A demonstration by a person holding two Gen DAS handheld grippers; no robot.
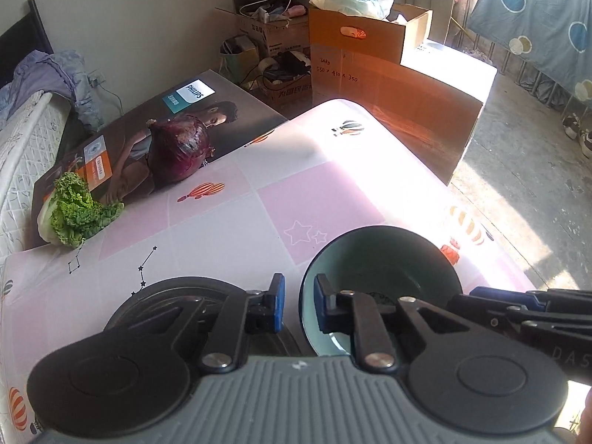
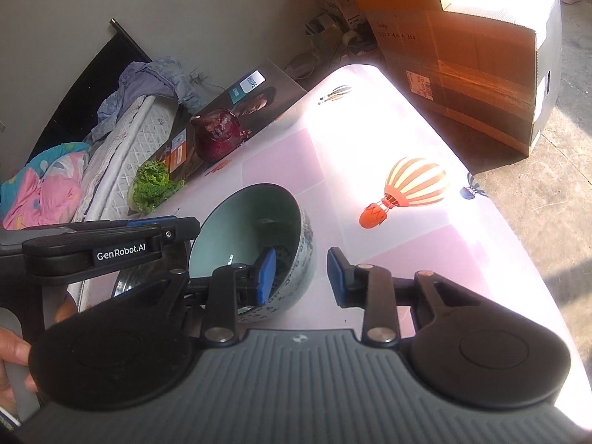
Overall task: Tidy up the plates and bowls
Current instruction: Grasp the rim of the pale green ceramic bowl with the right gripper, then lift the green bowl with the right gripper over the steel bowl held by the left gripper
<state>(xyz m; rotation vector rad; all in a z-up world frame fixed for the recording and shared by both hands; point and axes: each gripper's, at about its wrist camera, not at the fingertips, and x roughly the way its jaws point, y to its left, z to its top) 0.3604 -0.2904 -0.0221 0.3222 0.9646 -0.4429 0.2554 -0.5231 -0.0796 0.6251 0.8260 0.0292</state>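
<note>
A bowl (image 1: 388, 259), teal inside and patterned blue-white outside, stands on the pink tablecloth (image 1: 259, 203). My left gripper (image 1: 299, 301) is shut on the bowl's left rim, one pad inside and one outside. In the right wrist view it reaches the bowl (image 2: 251, 222) from the left as a black arm, the left gripper (image 2: 192, 227). My right gripper (image 2: 301, 277) straddles the bowl's near right wall, one pad inside, the other a little off the outer wall, so it stands open. It enters the left view as the right gripper (image 1: 477, 294). A dark round dish (image 1: 166, 292) lies under the left fingers.
A red onion (image 1: 179, 151) and a lettuce (image 1: 74, 207) rest against a printed box (image 1: 192, 111) at the table's far left edge. Cardboard boxes (image 2: 481, 74) stand beyond the far right corner. A bed (image 1: 22, 140) runs along the left. A hand (image 2: 11, 355) shows at the left edge.
</note>
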